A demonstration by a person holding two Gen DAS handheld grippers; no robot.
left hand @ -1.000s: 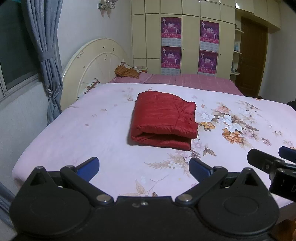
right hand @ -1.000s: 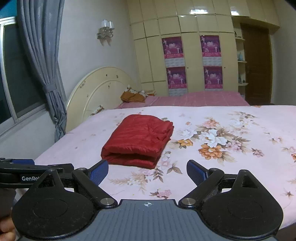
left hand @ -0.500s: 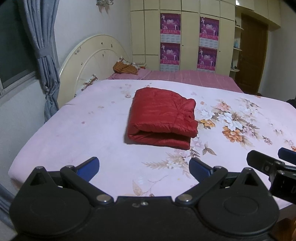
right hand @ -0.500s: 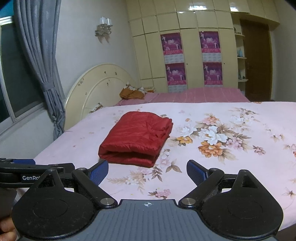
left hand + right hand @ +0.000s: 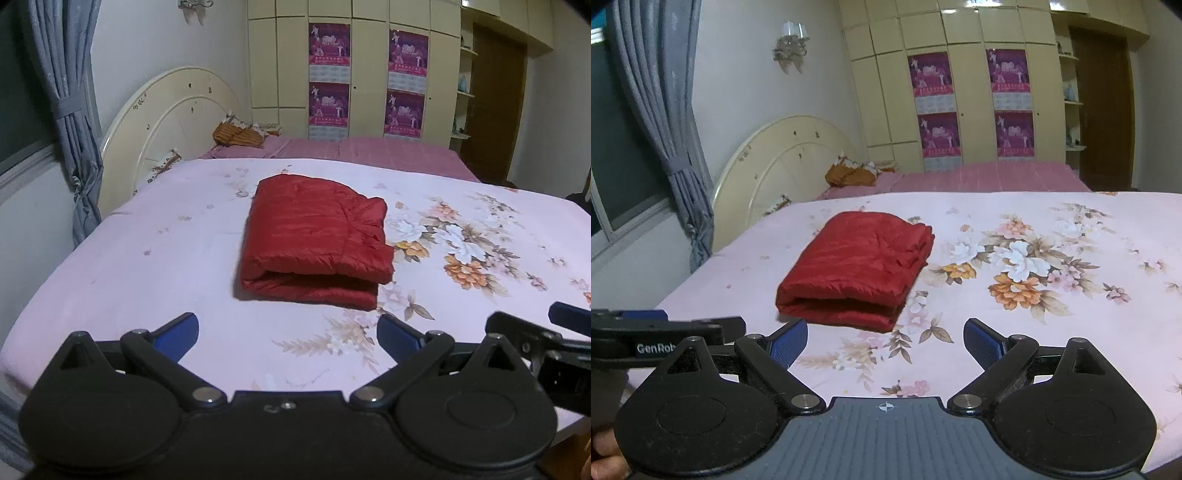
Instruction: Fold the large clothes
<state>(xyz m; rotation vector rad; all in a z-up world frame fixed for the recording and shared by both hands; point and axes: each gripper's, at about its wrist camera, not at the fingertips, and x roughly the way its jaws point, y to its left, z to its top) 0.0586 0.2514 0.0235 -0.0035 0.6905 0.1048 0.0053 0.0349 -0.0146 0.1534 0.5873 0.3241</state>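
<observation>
A red padded garment lies folded into a thick rectangle on the pink floral bedsheet, its rolled fold edge facing me. My left gripper hovers over the near part of the bed, short of the garment, jaws wide apart and nothing between them. In its own view my right gripper is likewise open and empty, just in front of the bundle's near edge. The right gripper's side pokes into the left wrist view at the right edge; the left one shows at the left of the right wrist view.
A cream rounded headboard and grey curtain stand on the left. Beyond lies a purple-pink cover with an orange cushion. Cream wardrobes with magenta posters and a brown door line the back. A thumb shows bottom left.
Both grippers have shifted slightly over the bed and sunk a little; the folded garment sits lower and larger in both views. The jaws stay wide apart, and the garment has not moved.
</observation>
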